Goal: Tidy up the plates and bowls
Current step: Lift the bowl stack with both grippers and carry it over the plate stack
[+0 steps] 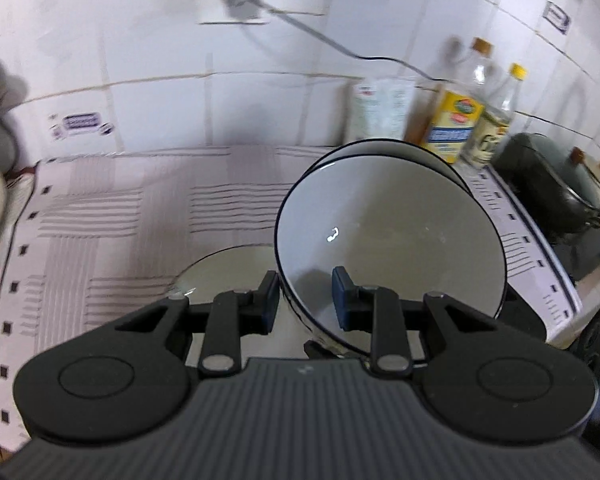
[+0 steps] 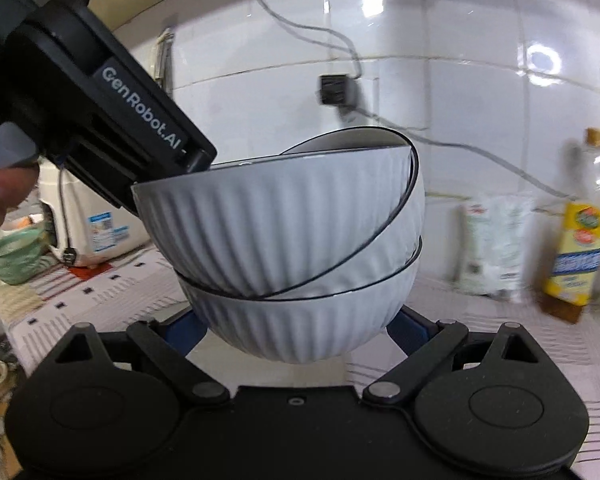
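My left gripper [image 1: 306,300] is shut on the rim of a white ribbed bowl [image 1: 392,236] with a thin black edge, one finger inside and one outside, and holds it tilted. In the right wrist view this tilted bowl [image 2: 284,224] rests in a stack of like bowls, over the bottom bowl [image 2: 300,328], with the left gripper body [image 2: 100,112] at its left rim. My right gripper [image 2: 296,332] is open, its blue pads either side of the bottom bowl's base. A white plate [image 1: 228,272] lies flat on the cloth behind the left gripper.
A striped white cloth [image 1: 100,240] covers the counter. Oil bottles [image 1: 456,120] and a white packet [image 1: 380,108] stand against the tiled wall. A dark pot [image 1: 552,192] sits far right. A white appliance [image 2: 96,224] and green bowl [image 2: 16,256] stand left.
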### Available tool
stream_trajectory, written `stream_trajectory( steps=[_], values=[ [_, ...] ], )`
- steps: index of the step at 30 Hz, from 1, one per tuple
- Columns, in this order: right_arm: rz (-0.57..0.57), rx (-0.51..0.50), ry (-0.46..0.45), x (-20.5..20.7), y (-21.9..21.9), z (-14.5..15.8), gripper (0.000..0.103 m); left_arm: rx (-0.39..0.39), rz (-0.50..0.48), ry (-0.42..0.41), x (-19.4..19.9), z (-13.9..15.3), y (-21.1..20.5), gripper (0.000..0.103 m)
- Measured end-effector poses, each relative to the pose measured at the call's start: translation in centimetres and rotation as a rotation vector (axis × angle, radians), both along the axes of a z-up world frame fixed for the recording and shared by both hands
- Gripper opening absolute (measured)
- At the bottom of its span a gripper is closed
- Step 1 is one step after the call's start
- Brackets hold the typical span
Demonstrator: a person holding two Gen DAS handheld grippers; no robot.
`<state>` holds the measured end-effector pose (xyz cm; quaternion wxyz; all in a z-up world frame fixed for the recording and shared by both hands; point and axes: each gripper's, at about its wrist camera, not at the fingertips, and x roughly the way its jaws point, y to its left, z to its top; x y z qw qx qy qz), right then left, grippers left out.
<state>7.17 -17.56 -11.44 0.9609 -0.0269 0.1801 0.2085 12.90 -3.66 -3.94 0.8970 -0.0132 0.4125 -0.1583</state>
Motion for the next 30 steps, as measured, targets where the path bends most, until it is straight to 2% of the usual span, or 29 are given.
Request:
stream_trajectory(
  steps=[4,10,15,22,27,30],
  values=[
    [0.044,-0.007,0.033,0.6,2.2,-0.9,0.098,0.027,0.032,0.004,0.0,-1.0,2.2,0.026],
    [0.092,-0.032,0.063,1.3,4.5,-2.3,0.098,0.021,0.063,0.066,0.9,-2.8,4.9,0.026],
    [0.099,-0.042,0.101,1.7,5.5,-3.4,0.098,0.031,0.066,0.093,1.2,-4.3,5.8,0.026],
    [0.093,-0.082,0.137,2.1,5.7,-4.4,0.098,0.002,0.061,0.129,1.7,-5.9,6.1,0.026],
    [0.058,-0.090,0.145,2.3,5.6,-4.4,0.098,-0.018,0.053,0.086,1.6,-6.3,5.9,0.026],
    [0.048,-0.076,0.185,2.7,5.2,-4.3,0.098,-0.025,0.055,0.071,1.3,-6.5,5.6,0.026]
  ],
)
